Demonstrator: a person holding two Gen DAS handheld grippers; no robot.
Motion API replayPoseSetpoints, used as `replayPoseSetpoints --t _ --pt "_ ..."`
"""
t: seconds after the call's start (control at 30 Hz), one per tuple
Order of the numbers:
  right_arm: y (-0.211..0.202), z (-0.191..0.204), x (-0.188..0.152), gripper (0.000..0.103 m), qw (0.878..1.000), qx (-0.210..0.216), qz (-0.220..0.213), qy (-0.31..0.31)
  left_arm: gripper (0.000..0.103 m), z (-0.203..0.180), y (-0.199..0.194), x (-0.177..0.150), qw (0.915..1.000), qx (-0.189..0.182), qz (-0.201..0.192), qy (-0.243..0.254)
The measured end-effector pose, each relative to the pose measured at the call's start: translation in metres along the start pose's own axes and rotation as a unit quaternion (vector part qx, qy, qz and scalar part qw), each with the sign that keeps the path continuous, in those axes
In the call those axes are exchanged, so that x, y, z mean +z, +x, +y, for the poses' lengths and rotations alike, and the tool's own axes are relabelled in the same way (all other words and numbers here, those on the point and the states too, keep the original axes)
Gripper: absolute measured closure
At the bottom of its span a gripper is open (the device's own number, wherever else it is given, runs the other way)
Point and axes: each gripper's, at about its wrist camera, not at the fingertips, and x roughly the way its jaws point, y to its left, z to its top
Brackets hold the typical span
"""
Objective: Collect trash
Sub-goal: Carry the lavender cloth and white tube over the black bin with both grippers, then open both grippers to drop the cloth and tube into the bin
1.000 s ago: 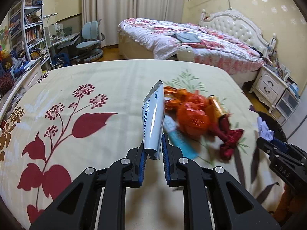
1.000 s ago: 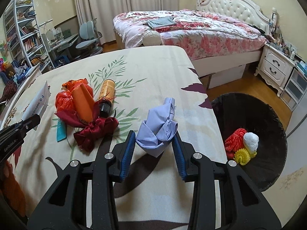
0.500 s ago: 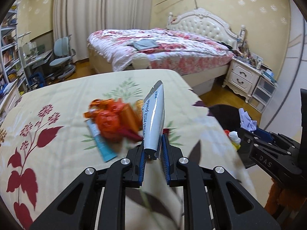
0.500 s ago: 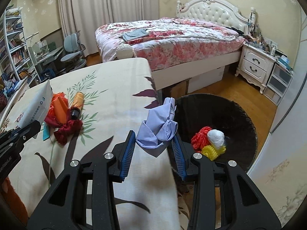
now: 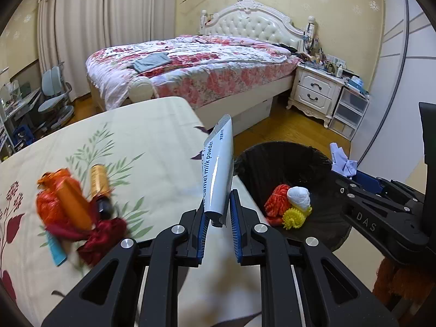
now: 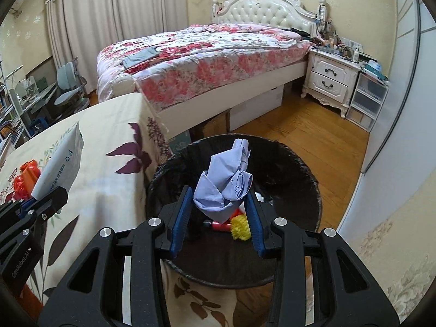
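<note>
Crumpled blue paper (image 6: 228, 188) between right claw (image 6: 218, 224) jaws, over bin (image 6: 313, 185).

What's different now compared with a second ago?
Both grippers swung from over the table toward the black bin. The right gripper, clamping the blue crumpled paper, now hangs over the bin; the left gripper brought the milk powder packet near its rim. Both grips are unchanged; the orange and red trash stayed put.
</note>
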Motion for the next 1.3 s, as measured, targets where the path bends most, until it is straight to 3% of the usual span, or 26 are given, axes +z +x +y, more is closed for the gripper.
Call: replayPoseSetpoints --t 0.43,1.1,1.2,1.3 --pt "0.03 -0.027 -0.001 0.065 0.999 -0.023 0.015 0.026 0.086 -0.035 0.045 0.015 0.9995 -0.004 0.021 0.025" --pt "0.05 -0.038 -0.001 0.065 0.998 -0.043 0.024 0.041 0.086 -0.057 0.07 0.022 0.9981 -0.004 0.04 0.046" --pt "0.05 -0.04 -0.001 0.064 0.998 -0.049 0.021 0.043 0.079 -0.058 0.07 0.023 0.9979 -0.005 0.041 0.05" --pt "0.05 -0.041 0.0 0.055 0.997 -0.056 0.02 0.047 0.065 -0.059 0.069 0.023 0.9978 -0.004 0.039 0.054"
